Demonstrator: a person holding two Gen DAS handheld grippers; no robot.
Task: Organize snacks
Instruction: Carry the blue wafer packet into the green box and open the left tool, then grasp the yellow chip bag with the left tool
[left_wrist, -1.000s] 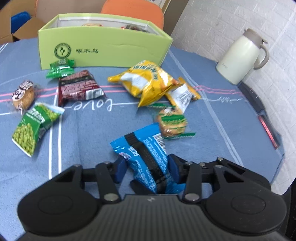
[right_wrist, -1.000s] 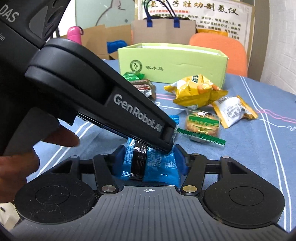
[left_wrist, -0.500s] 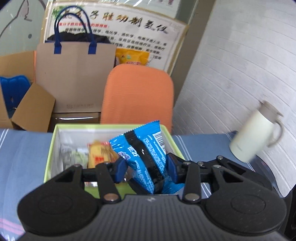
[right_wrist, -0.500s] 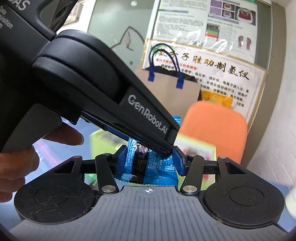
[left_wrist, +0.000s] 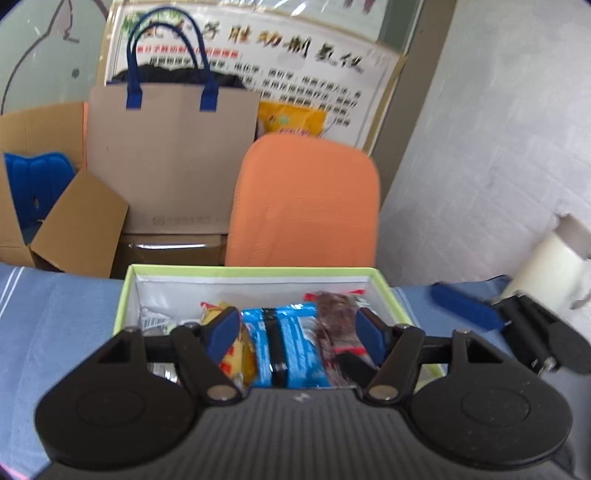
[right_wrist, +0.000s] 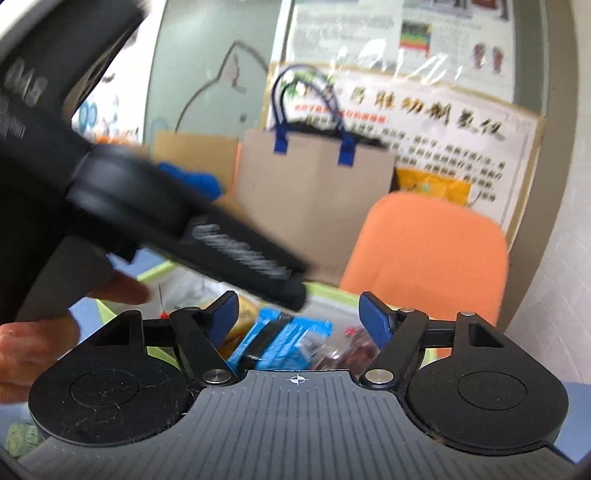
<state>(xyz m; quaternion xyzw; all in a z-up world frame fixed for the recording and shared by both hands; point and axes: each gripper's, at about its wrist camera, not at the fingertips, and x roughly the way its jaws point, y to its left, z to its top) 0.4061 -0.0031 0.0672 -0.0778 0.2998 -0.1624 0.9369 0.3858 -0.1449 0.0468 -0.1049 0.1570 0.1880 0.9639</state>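
My left gripper (left_wrist: 295, 325) hovers over the open lime-green box (left_wrist: 251, 271), its jaws opening. The blue snack packet (left_wrist: 291, 343) lies flat in the box below the gap, and neither blue pad touches it. It rests between a yellow packet (left_wrist: 236, 354) and a dark red packet (left_wrist: 336, 328). In the right wrist view my right gripper (right_wrist: 299, 301) is also above the box (right_wrist: 155, 273), jaws opening. The blue packet (right_wrist: 280, 343) is loose beneath it. The left tool's black housing (right_wrist: 236, 251) crosses that view, blurred. One right finger (left_wrist: 465, 306) shows at the box's right.
An orange chair (left_wrist: 306, 199) stands behind the box, with a brown paper bag (left_wrist: 173, 155) and cardboard boxes (left_wrist: 74, 221) farther back. A white kettle (left_wrist: 546, 273) sits at the right on the blue tablecloth (left_wrist: 55, 314). A hand (right_wrist: 37, 343) holds the left tool.
Both grippers lifted the blue packet off the table and carried it over the green box. Their jaws have now spread, and the packet has dropped into the box.
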